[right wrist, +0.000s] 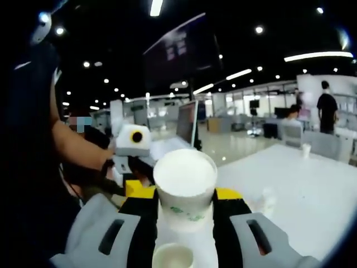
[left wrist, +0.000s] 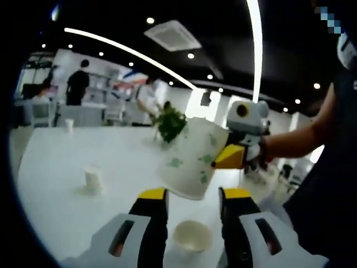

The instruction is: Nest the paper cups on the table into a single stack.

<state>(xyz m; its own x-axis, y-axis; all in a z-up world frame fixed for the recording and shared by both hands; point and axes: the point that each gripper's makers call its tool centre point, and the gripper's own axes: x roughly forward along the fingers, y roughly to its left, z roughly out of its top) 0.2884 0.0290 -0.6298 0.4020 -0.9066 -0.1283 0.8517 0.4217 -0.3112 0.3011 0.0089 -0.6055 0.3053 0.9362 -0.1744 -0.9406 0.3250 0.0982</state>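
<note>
Between my right fingers [right wrist: 185,209] sits a green-dotted paper cup [right wrist: 185,187], squeezed tight. Just below waits a plain cup [left wrist: 192,235] on the white worktop [left wrist: 67,162]. My left fingers [left wrist: 193,204] are apart, holding nothing. Next I think I lower one into the other; another cup [left wrist: 93,180] waits farther off.

Dark ceiling [left wrist: 223,33] with strip lights [left wrist: 254,44], white table [left wrist: 56,162], potted plant [left wrist: 170,124], distant people.

Right gripper [right wrist: 186,204]: jaws closed against a paper cup [right wrist: 185,184], held upright | Left gripper [left wrist: 193,201]: jaws parted, nothing held between | Person's forearm [left wrist: 301,139]: extended.
</note>
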